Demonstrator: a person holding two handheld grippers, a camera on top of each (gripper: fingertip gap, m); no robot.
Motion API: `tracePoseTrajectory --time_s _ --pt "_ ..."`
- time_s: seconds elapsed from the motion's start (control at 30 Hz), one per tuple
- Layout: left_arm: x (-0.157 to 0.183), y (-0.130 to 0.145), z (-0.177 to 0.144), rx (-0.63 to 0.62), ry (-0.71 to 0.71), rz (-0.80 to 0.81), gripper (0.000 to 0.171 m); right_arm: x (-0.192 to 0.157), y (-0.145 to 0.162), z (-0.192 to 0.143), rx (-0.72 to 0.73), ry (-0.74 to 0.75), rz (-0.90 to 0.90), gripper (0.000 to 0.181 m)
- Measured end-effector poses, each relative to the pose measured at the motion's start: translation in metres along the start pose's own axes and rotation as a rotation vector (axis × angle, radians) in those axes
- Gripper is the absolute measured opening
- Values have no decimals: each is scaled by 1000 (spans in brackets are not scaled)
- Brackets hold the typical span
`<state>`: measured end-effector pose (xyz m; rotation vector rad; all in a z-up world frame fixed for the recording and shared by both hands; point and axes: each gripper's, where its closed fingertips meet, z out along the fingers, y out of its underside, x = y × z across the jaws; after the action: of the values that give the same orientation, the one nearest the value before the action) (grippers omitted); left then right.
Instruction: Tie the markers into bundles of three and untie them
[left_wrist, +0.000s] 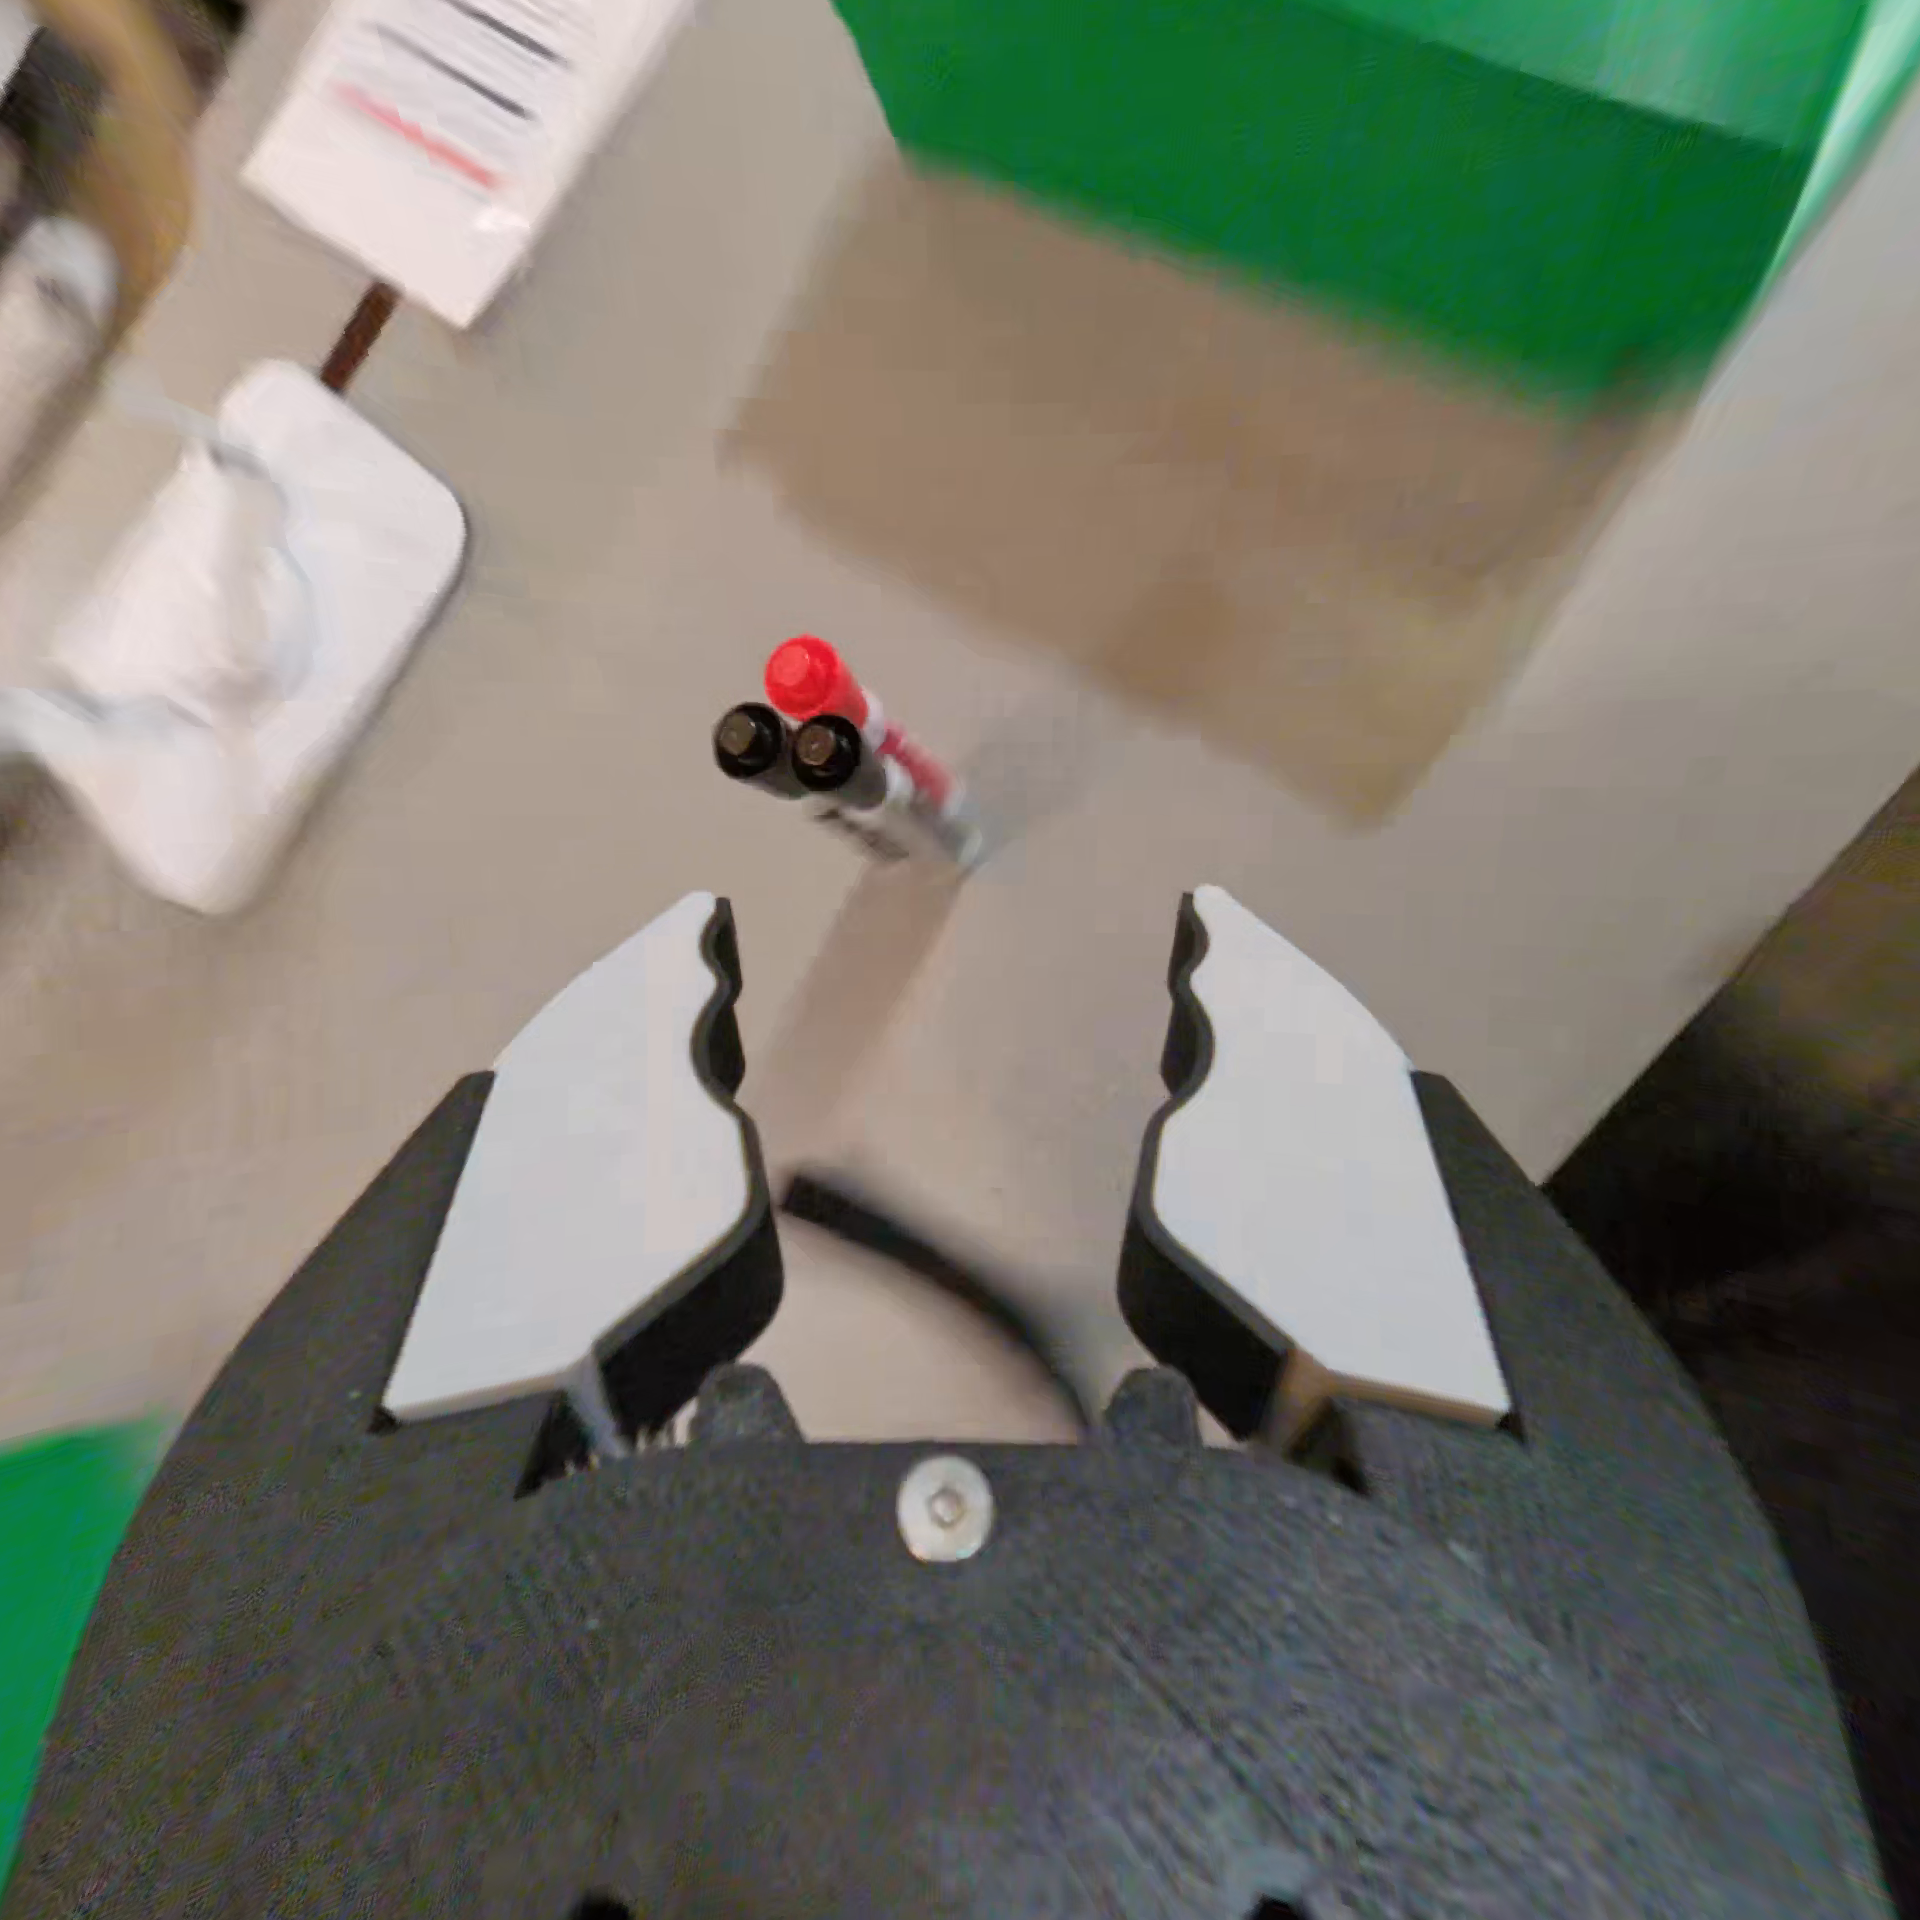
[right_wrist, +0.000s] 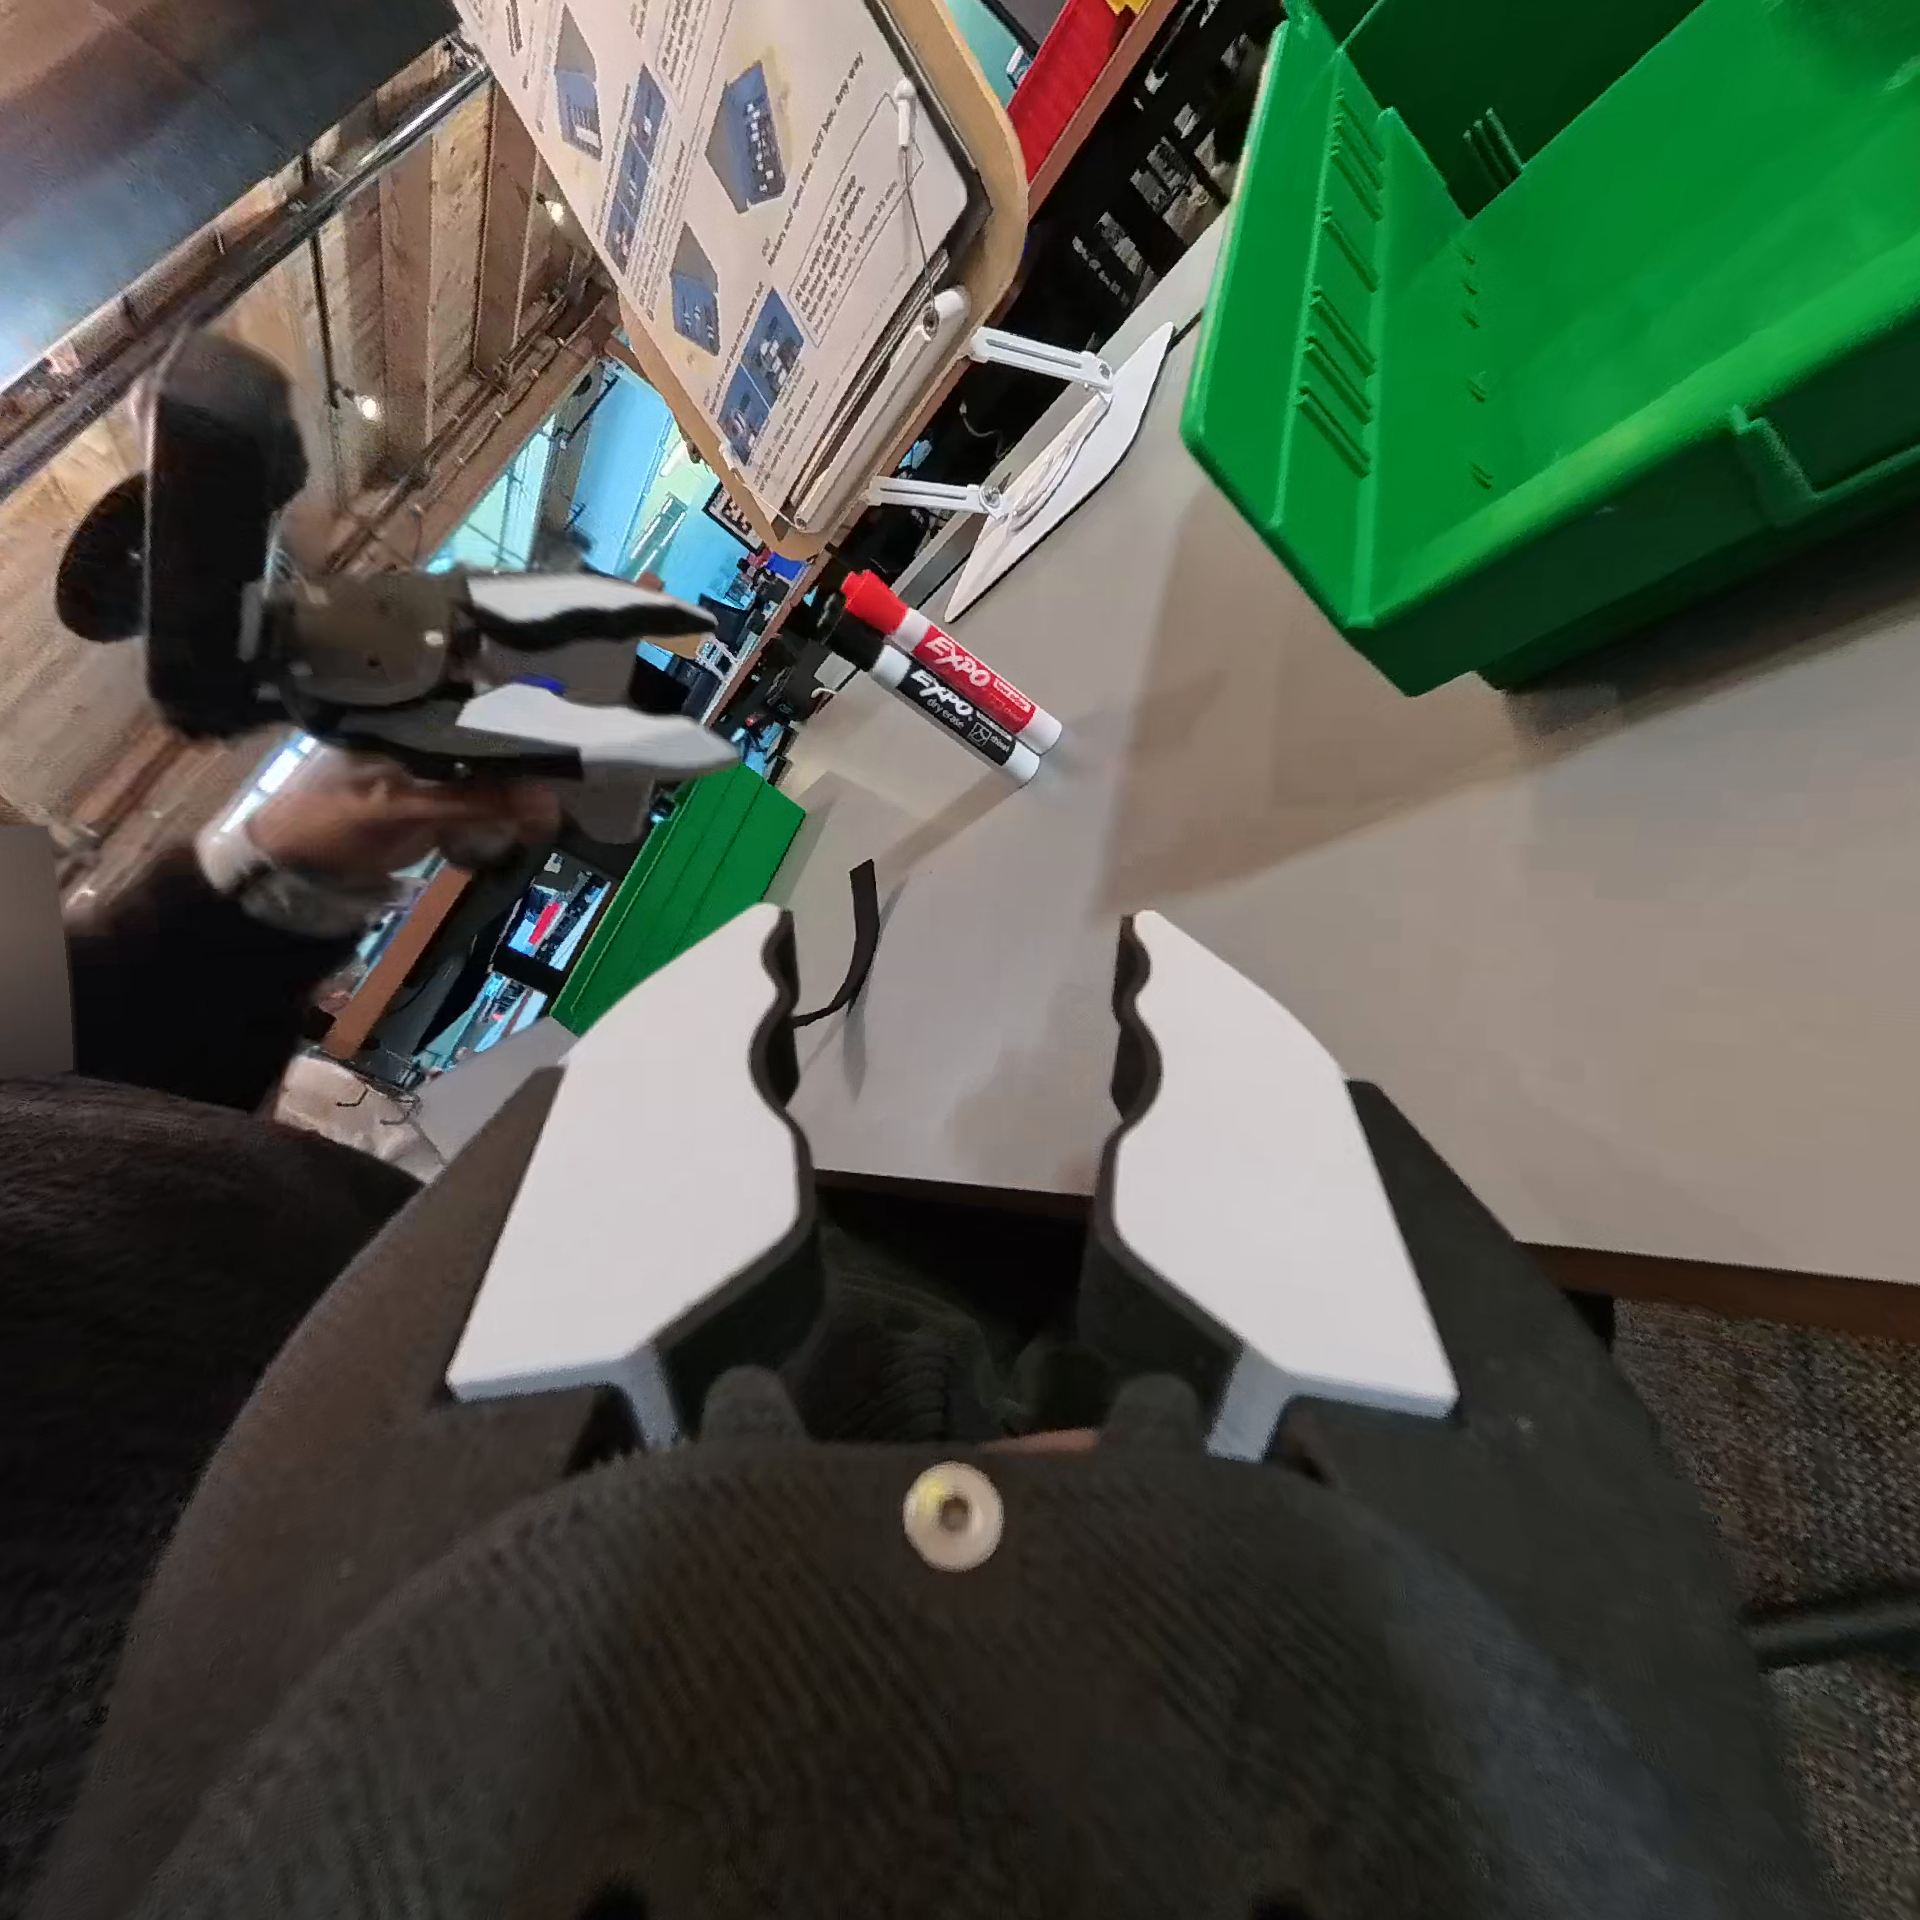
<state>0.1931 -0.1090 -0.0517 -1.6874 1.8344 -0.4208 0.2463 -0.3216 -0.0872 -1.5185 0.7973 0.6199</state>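
Note:
Three markers (left_wrist: 821, 748), one with a red cap and two with black caps, stand close together on end on the pale table; in the right wrist view (right_wrist: 951, 681) only the red one and one black one show clearly. No tie shows around them. A black strap (left_wrist: 914, 1257) lies loose on the table, curled in the right wrist view (right_wrist: 857, 956). My left gripper (left_wrist: 956, 904) is open and empty, hovering above the caps; it also shows in the right wrist view (right_wrist: 724, 686), held by a hand. My right gripper (right_wrist: 956, 925) is open and empty near the table's front edge, just short of the strap.
A green bin (right_wrist: 1558, 364) stands behind the markers, blurred in the left wrist view (left_wrist: 1351, 187). A board on a white stand (right_wrist: 1060, 478) is at the back. A flat green piece (right_wrist: 686, 914) lies at the table's left. The table edge (left_wrist: 1714, 987) runs close on the right. My right tips are about 30 cm from the black strap (left_wrist: 914, 1257), my left tips only 15 cm.

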Motion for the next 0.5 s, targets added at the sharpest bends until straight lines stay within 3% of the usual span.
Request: tracePoseTrajectory --time_s 0.1,0.2,0.3,0.5 --pt "6 0 -6 406 165 -720 75 -1 2 1 -11 12 -21 60" --pt "-1 20 3 533 200 -1016 73 -2 3 2 -18 22 -40 60" --pt "1 20 3 531 227 -936 76 -4 5 3 -28 32 -60 60" --pt "-32 7 -20 513 102 -502 75 -7 7 5 -40 51 -102 60"
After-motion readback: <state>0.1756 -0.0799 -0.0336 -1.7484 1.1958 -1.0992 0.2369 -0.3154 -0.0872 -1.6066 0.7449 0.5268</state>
